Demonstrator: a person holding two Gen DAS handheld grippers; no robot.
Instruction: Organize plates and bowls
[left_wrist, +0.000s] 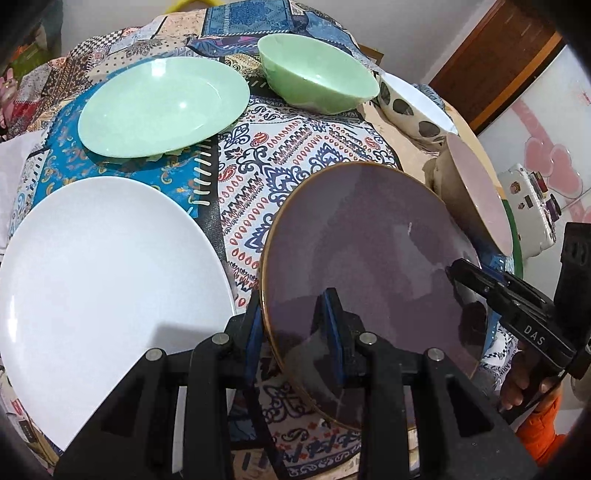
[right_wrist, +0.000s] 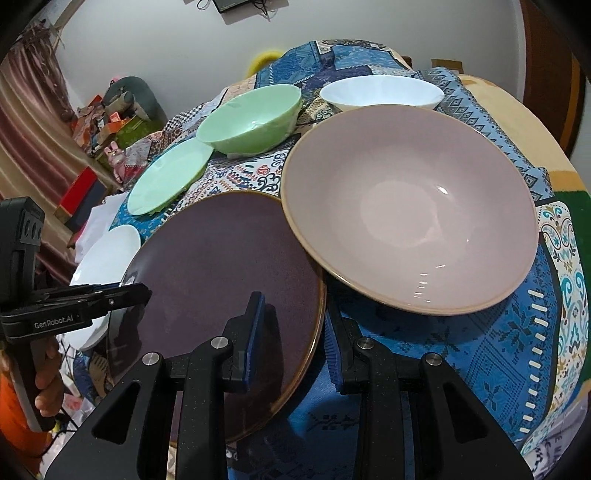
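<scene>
The round dark purple glazed plate with the brown rim (left_wrist: 369, 280) hangs tilted above the patterned tablecloth (left_wrist: 303, 158), pinched at opposite edges: the left gripper (left_wrist: 295, 332) clamps its left rim, the right gripper (right_wrist: 293, 339) its right rim. The big pale pink ceramic bowl (right_wrist: 410, 210) sits just beside it, nearer the right hand.

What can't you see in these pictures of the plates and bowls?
- Left wrist view: the pink bowl shows only edge-on at the right, so its inside is hidden.
- Left wrist view: the spotted bowl is partly behind the green bowl.
- Right wrist view: the white plate is mostly covered by the purple plate and the left gripper.
</scene>
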